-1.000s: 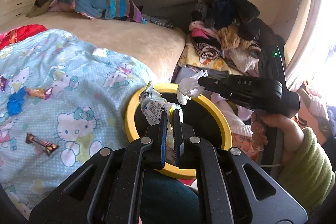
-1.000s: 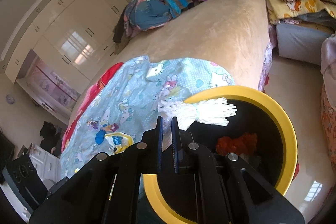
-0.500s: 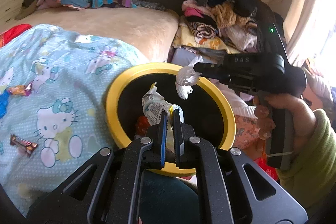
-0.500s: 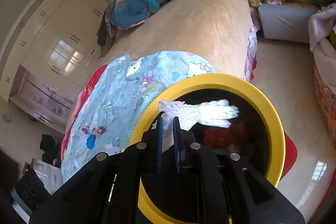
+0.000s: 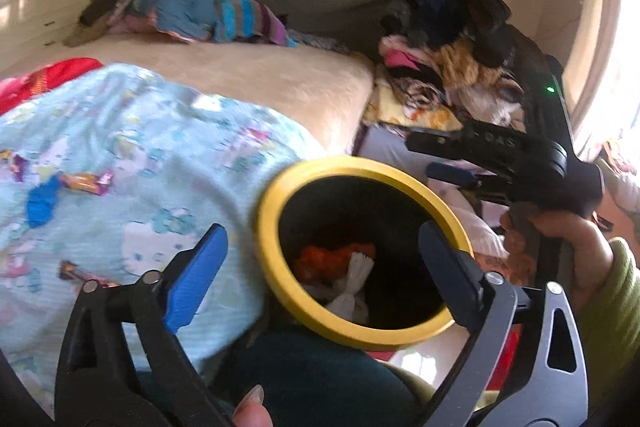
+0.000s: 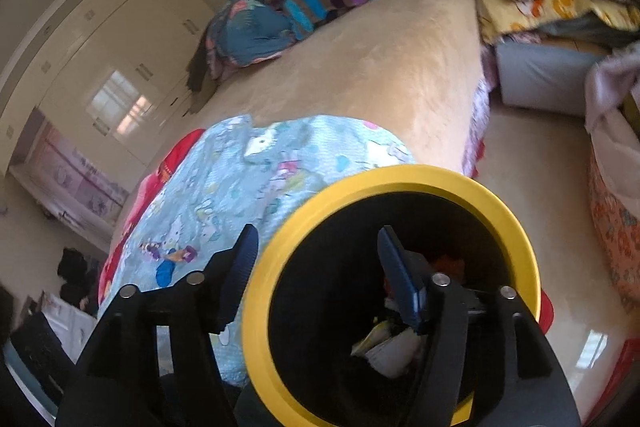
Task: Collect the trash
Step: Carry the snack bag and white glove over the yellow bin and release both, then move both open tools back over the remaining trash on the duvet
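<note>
Both wrist views look steeply down, close over the shared yellow-rimmed bin beside the bed.

A yellow-rimmed black bin holds orange and white trash, beside a pale blue cartoon-cat blanket over a beige bed cover, with blue pads on black grippers.

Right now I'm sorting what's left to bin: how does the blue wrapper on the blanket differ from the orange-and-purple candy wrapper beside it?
The blue wrapper is one solid colour and crumpled into a lump; the orange-and-purple candy wrapper is multicoloured, long and flatter, with twisted ends. The blue one lies lower left in the left wrist view, the candy wrapper upper right. Both lie loose on the cartoon-print blanket, outside the yellow-rimmed bin.
</note>
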`<control>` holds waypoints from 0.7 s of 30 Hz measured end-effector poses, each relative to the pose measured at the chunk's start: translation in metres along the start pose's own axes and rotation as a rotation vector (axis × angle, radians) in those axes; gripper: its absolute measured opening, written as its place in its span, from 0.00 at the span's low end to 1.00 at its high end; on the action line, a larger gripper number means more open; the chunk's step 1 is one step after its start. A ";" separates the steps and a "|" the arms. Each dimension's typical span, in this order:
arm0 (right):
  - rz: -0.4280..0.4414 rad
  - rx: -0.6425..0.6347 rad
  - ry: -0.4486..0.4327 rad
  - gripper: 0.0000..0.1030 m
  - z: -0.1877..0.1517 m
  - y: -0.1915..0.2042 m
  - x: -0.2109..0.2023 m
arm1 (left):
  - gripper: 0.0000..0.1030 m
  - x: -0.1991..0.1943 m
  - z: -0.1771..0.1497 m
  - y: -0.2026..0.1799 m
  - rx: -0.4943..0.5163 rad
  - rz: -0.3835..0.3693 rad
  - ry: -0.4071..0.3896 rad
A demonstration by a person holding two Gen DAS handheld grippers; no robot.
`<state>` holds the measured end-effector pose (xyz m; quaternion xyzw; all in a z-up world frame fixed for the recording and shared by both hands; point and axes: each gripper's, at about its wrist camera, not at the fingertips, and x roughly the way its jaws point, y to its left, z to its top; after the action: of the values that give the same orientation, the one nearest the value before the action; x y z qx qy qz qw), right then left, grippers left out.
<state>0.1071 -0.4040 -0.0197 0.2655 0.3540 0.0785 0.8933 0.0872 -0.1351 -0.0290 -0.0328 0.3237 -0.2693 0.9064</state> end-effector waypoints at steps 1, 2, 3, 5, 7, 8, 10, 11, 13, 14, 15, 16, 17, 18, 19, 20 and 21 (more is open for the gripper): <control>0.004 -0.014 -0.003 0.59 0.000 0.005 0.000 | 0.86 -0.005 0.002 0.004 -0.009 0.010 -0.013; 0.009 -0.036 -0.010 0.60 -0.001 0.011 -0.001 | 0.86 -0.007 0.003 0.007 -0.015 0.015 -0.019; 0.013 -0.047 -0.014 0.61 -0.001 0.015 -0.002 | 0.87 -0.011 0.004 0.012 -0.026 0.026 -0.029; 0.022 -0.069 -0.020 0.63 -0.002 0.023 -0.001 | 0.88 -0.017 0.006 0.018 -0.040 0.041 -0.043; 0.032 -0.089 -0.025 0.63 -0.004 0.032 -0.001 | 0.88 -0.023 0.007 0.024 -0.047 0.058 -0.060; 0.038 -0.096 -0.027 0.64 -0.004 0.035 0.000 | 0.88 -0.026 0.008 0.027 -0.050 0.066 -0.068; 0.049 -0.108 -0.023 0.64 -0.006 0.041 0.002 | 0.89 -0.032 0.010 0.032 -0.060 0.082 -0.086; 0.053 -0.115 -0.021 0.64 -0.007 0.044 0.002 | 0.89 -0.036 0.011 0.036 -0.066 0.091 -0.096; 0.064 -0.136 -0.015 0.65 -0.010 0.051 0.005 | 0.89 -0.042 0.013 0.041 -0.076 0.110 -0.116; 0.068 -0.147 -0.015 0.65 -0.011 0.055 0.006 | 0.89 -0.045 0.014 0.043 -0.077 0.119 -0.124; 0.071 -0.153 -0.014 0.66 -0.012 0.058 0.007 | 0.89 -0.049 0.015 0.046 -0.079 0.133 -0.135; 0.076 -0.161 -0.013 0.66 -0.014 0.061 0.008 | 0.89 -0.051 0.015 0.049 -0.080 0.144 -0.144; 0.081 -0.168 -0.012 0.66 -0.015 0.064 0.009 | 0.89 -0.053 0.015 0.051 -0.082 0.152 -0.150; 0.087 -0.177 -0.010 0.67 -0.017 0.067 0.010 | 0.89 -0.056 0.016 0.054 -0.086 0.161 -0.156; 0.092 -0.186 -0.008 0.67 -0.019 0.070 0.011 | 0.89 -0.059 0.016 0.058 -0.095 0.173 -0.165; 0.098 -0.199 -0.005 0.67 -0.021 0.075 0.014 | 0.89 -0.061 0.017 0.062 -0.104 0.179 -0.169; 0.103 -0.208 -0.003 0.67 -0.023 0.077 0.014 | 0.89 -0.063 0.017 0.067 -0.114 0.187 -0.175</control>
<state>0.1052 -0.3244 -0.0013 0.1894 0.3286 0.1603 0.9113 0.0881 -0.0482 0.0047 -0.0773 0.2598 -0.1612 0.9490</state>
